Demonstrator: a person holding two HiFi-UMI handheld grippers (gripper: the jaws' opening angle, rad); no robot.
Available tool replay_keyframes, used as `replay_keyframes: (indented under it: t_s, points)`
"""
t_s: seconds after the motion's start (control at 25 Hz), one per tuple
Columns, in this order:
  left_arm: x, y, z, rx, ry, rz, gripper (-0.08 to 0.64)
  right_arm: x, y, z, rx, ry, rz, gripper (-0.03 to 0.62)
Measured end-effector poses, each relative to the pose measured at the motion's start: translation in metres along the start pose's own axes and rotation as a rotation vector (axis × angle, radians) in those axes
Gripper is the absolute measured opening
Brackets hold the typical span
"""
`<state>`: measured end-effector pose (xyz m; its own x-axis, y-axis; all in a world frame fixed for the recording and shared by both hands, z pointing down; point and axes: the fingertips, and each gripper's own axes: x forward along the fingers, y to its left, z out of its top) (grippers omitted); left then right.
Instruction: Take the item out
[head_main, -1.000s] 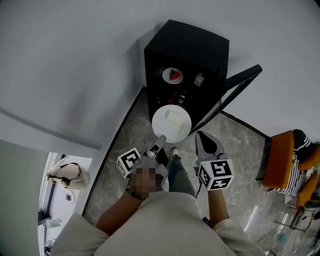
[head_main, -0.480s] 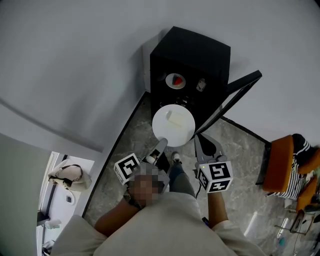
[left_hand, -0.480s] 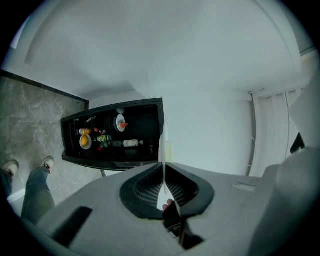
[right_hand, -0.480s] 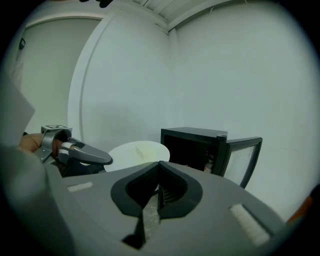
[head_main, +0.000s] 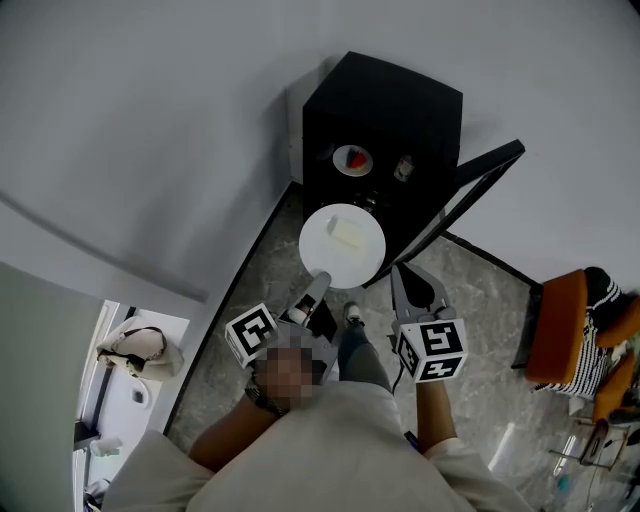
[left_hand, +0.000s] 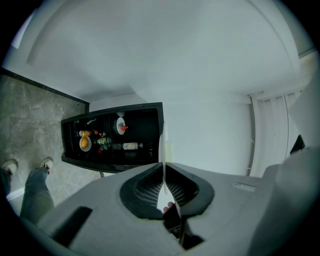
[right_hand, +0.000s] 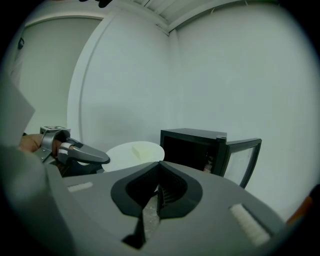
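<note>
One plate (head_main: 322, 255), likely stiff, slick, breakable, is clamped at its rim by left gripper (head_main: 318, 283) jaws. Right gripper (right_hand: 157, 190) jaws closed, empty.

Surroundings: floor, wall, odd items.
Grey marble floor (head_main: 480, 330) meets white wall (head_main: 150, 120) at a black skirting strip (head_main: 240, 280). Orange chair (head_main: 560, 315) at right edge, striped cloth (head_main: 590, 365) against it. Pale bag (head_main: 140, 350) lower left. One white shoe (head_main: 350, 312) on the floor.
</note>
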<state>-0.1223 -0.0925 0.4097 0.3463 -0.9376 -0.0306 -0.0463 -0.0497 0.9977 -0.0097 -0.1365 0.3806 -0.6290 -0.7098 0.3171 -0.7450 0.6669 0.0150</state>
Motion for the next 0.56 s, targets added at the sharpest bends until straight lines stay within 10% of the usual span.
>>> replay_keyframes:
  t_s: [0.56]
  points:
    - [0.008, 0.003, -0.007, -0.004, 0.005, -0.006, 0.012, 0.002, -0.004, -0.003, -0.001, -0.010, 0.016, 0.006]
